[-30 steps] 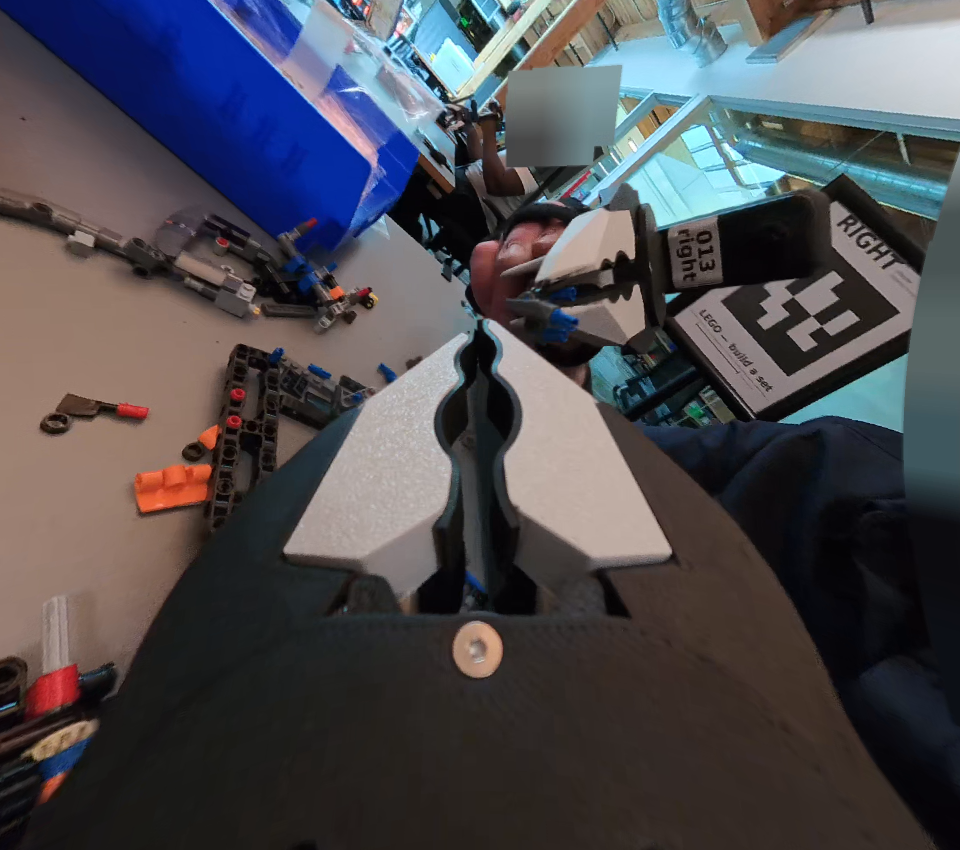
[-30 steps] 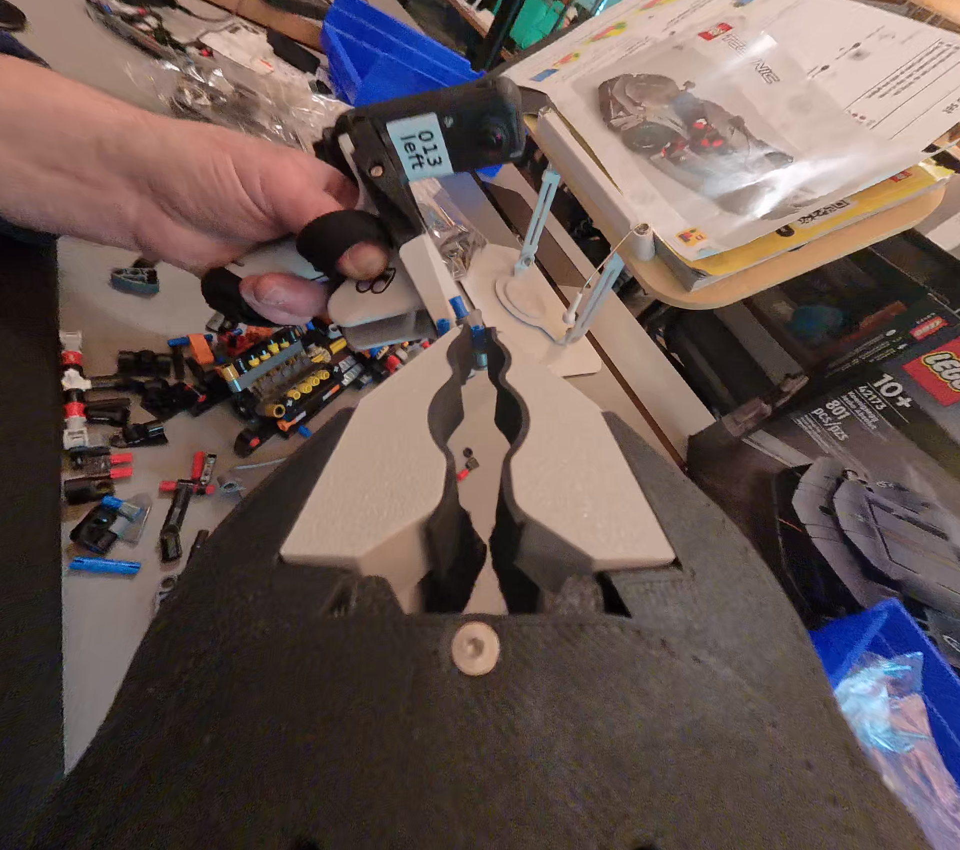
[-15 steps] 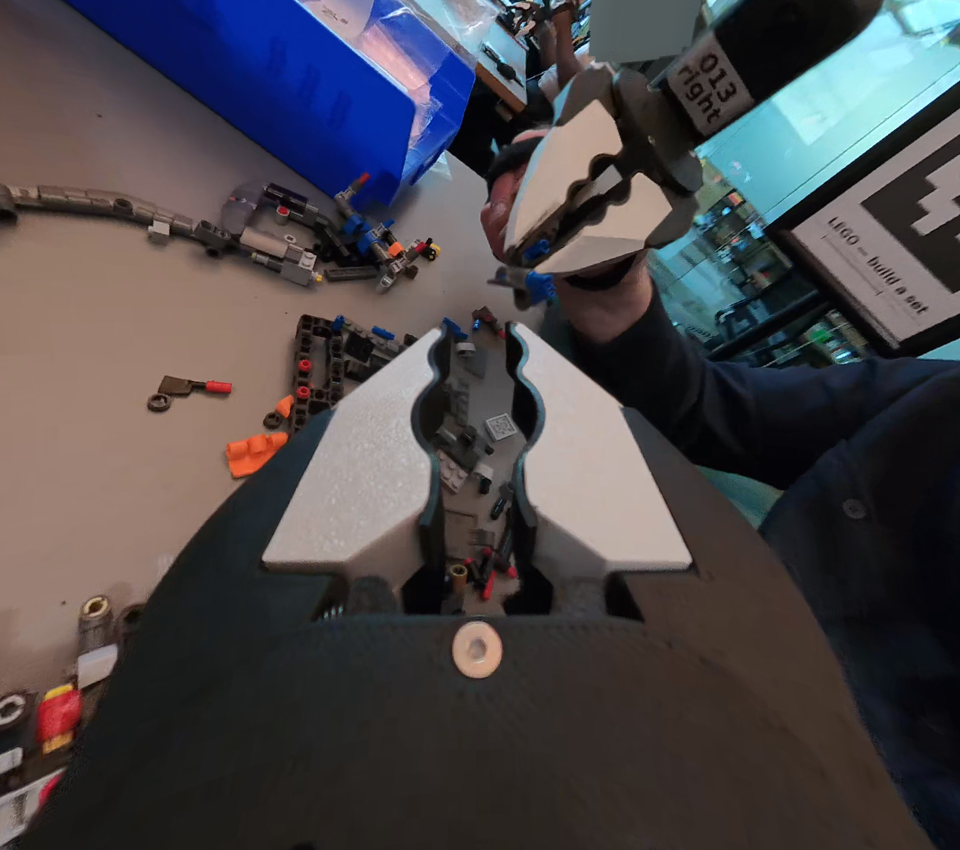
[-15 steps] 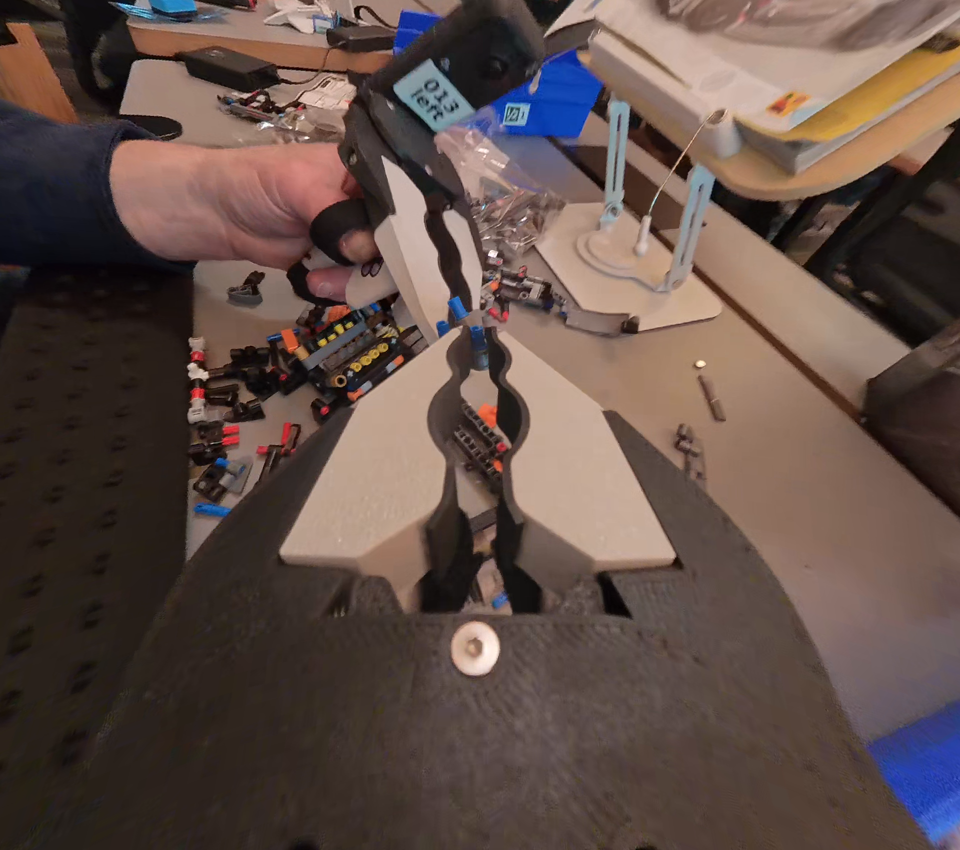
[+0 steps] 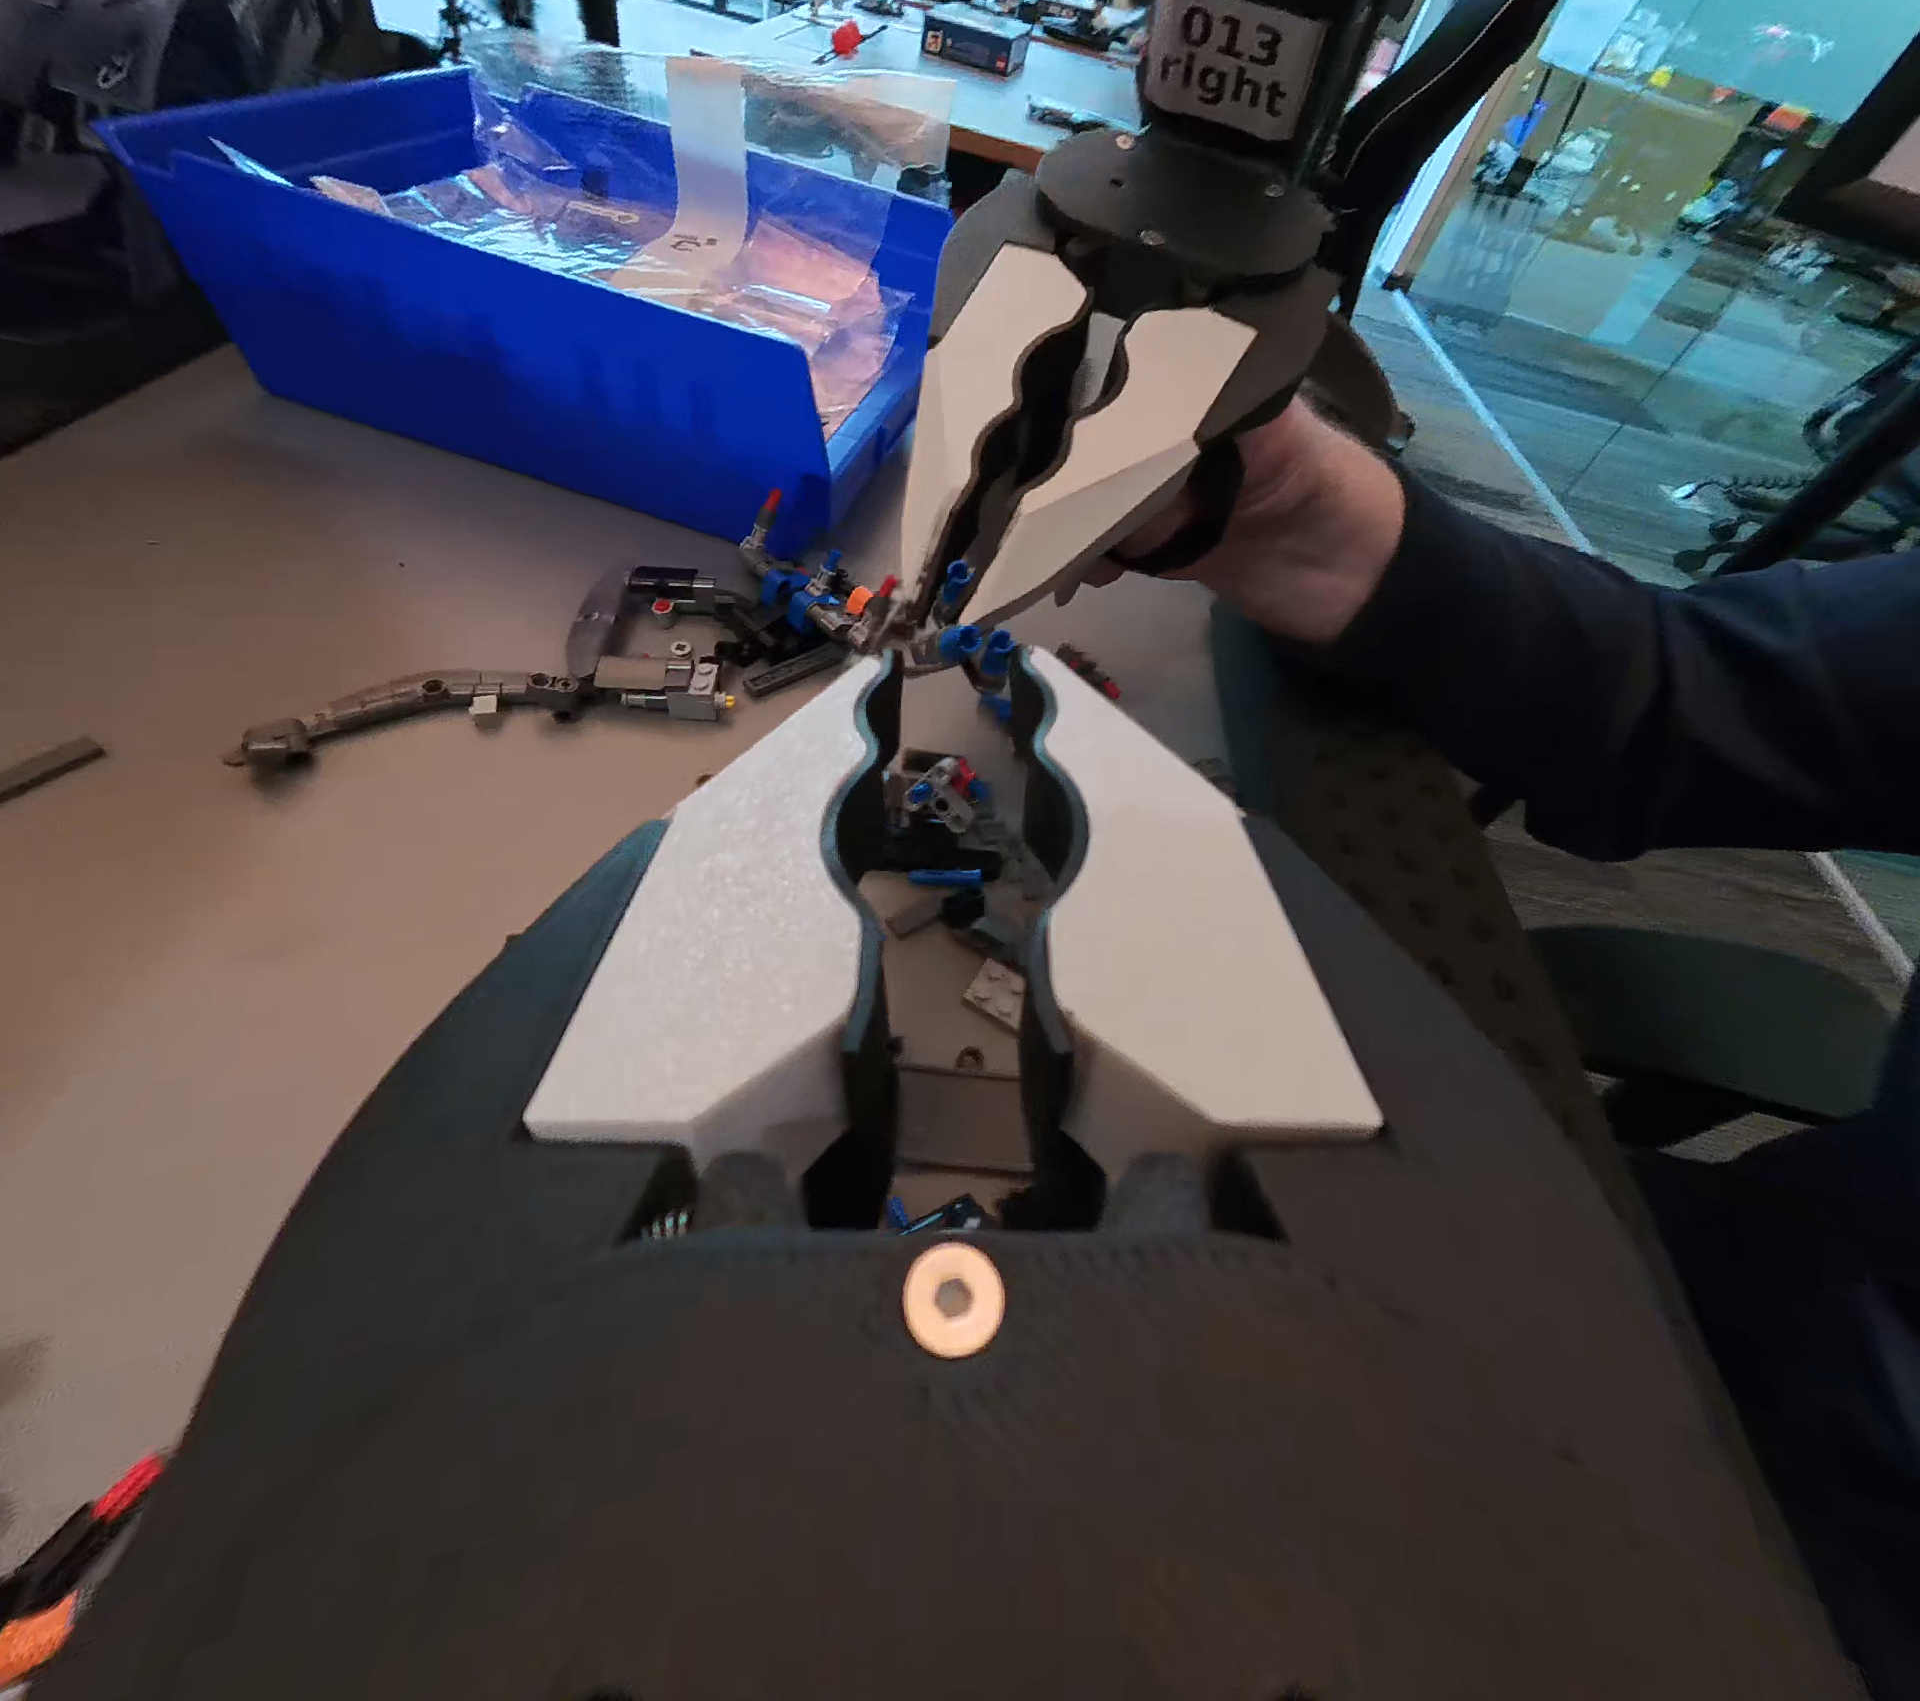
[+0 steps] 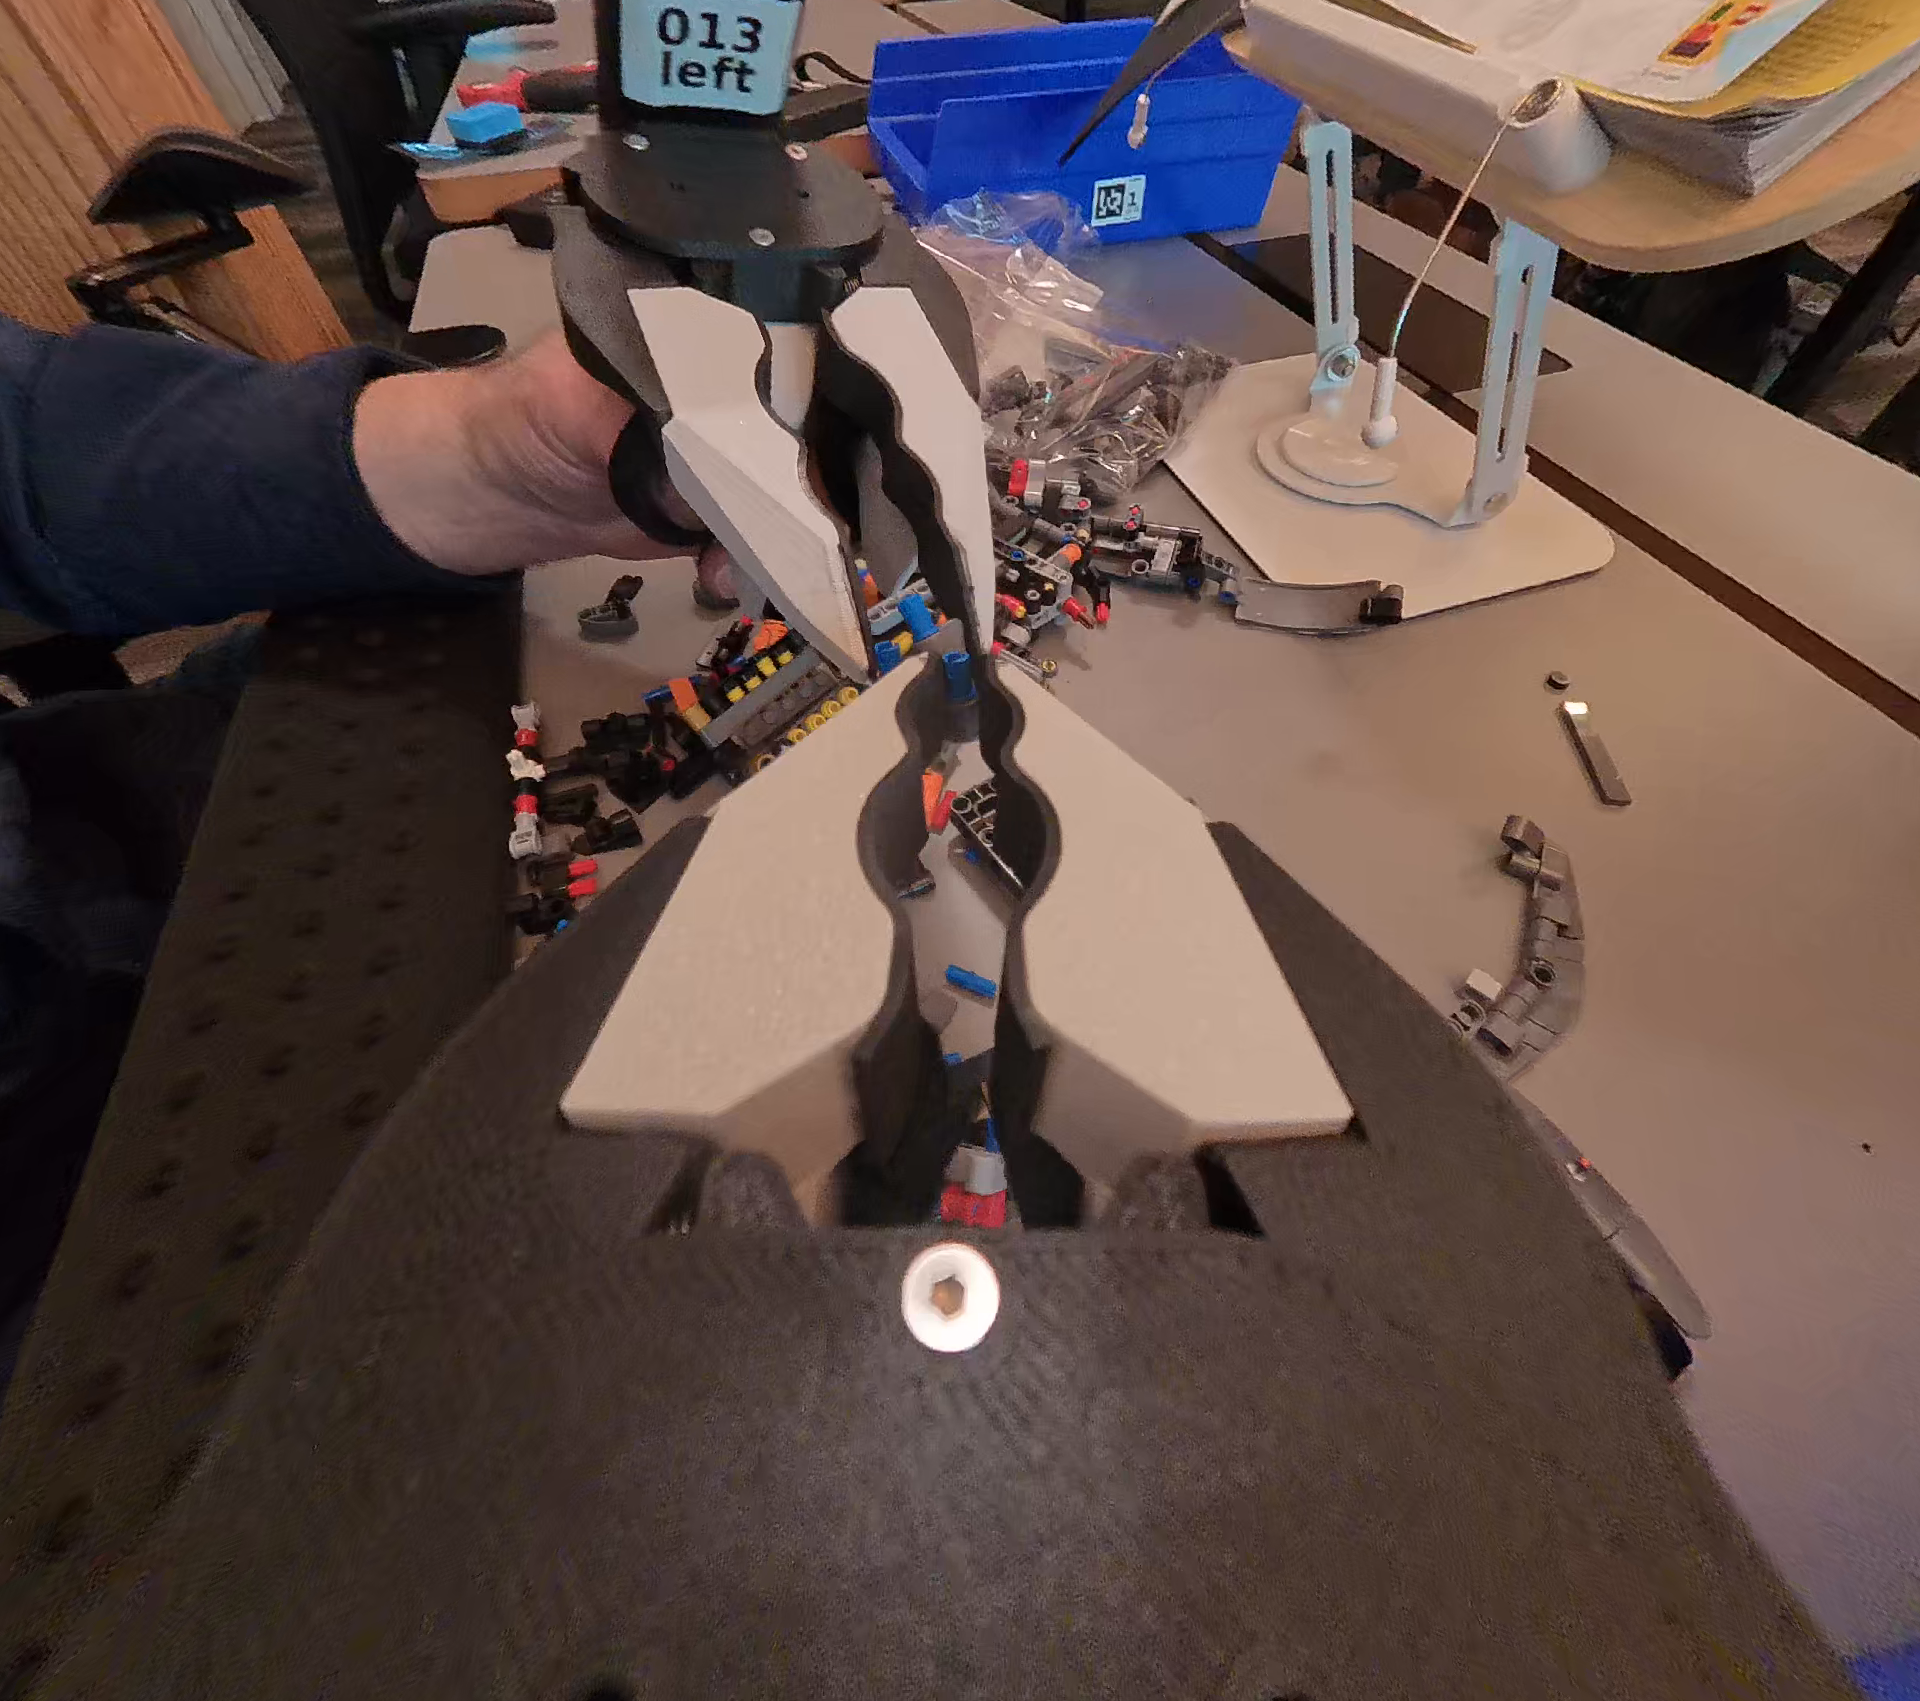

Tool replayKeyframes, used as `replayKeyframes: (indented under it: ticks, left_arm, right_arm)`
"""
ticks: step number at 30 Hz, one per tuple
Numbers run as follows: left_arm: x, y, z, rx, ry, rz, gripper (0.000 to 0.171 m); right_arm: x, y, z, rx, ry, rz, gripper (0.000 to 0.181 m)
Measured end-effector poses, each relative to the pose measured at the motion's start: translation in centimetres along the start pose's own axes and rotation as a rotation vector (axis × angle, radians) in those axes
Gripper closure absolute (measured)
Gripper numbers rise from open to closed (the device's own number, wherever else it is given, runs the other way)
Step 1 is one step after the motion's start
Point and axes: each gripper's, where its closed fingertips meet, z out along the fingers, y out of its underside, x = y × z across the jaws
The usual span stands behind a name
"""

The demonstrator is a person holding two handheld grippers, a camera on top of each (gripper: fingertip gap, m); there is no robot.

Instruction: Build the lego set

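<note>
Right hand-held gripper (image 6: 961, 683) pinches blue pin (image 6: 957, 677), axis upright; left hand-held gripper (image 5: 951, 664), jaws spread, tips just beside pin, above bench (image 5: 312, 872).

Left claw (image 5: 951, 664) in the foreground over the grey tabletop (image 5: 312, 872), fingers parted with a clear gap, loose bricks (image 5: 940, 830) visible between them. Right claw (image 5: 935, 602) pointing down from above, tips nearly meeting the left claw's, pinching a small piece with blue pins (image 5: 961, 638). Gripped by a hand (image 5: 1299, 519) in a dark sleeve. Behind, a blue bin (image 5: 499, 363) lined with clear plastic; just beside it a grey curved assembly (image 5: 499, 685).
</note>
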Motion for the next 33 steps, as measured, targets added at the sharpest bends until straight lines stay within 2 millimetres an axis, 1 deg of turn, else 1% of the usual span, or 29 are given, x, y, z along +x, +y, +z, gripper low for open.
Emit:
replayKeyframes:
  ticks: [5, 9, 14, 17, 21, 25, 29, 33]
  left_arm:
    - [1.0, -0.7, -0.4, 0.049, 0.087, -0.023, 0.155]
    - [1.3, -1.2, -0.8, 0.046, 0.035, 0.112, 0.162]
    - [1.7, -0.7, -0.5, -0.008, -0.021, 0.249, 0.171]
    - [2.3, 0.1, -0.1, -0.054, -0.007, 0.291, 0.171]
    - [2.4, -0.1, -0.4, -0.053, -0.004, 0.3, 0.171]
    - [2.5, -0.3, -1.1, -0.041, 0.014, 0.31, 0.163]
    - [2.6, 0.6, -0.5, -0.097, -0.001, 0.352, 0.164]
    - [2.7, 0.6, -0.3, -0.098, -0.006, 0.363, 0.168]
  right_arm:
    - [-0.8, -0.6, -0.3, 0.041, -0.061, 0.011, 0.179]
    - [-1.3, -0.6, -0.6, 0.06, -0.14, 0.073, 0.179]
    - [-2.2, 0.4, -0.2, 0.014, -0.217, 0.106, 0.179]
    - [-2.5, 0.8, 0.1, -0.01, -0.23, 0.101, 0.179]
    - [-2.5, 0.7, -0.1, -0.001, -0.244, 0.121, 0.179]
    - [-2.5, 0.5, -0.3, 0.013, -0.258, 0.134, 0.179]
    - [-2.7, 0.5, -0.4, 0.019, -0.275, 0.144, 0.179]
    - [-2.8, 0.6, -0.5, 0.015, -0.287, 0.145, 0.178]
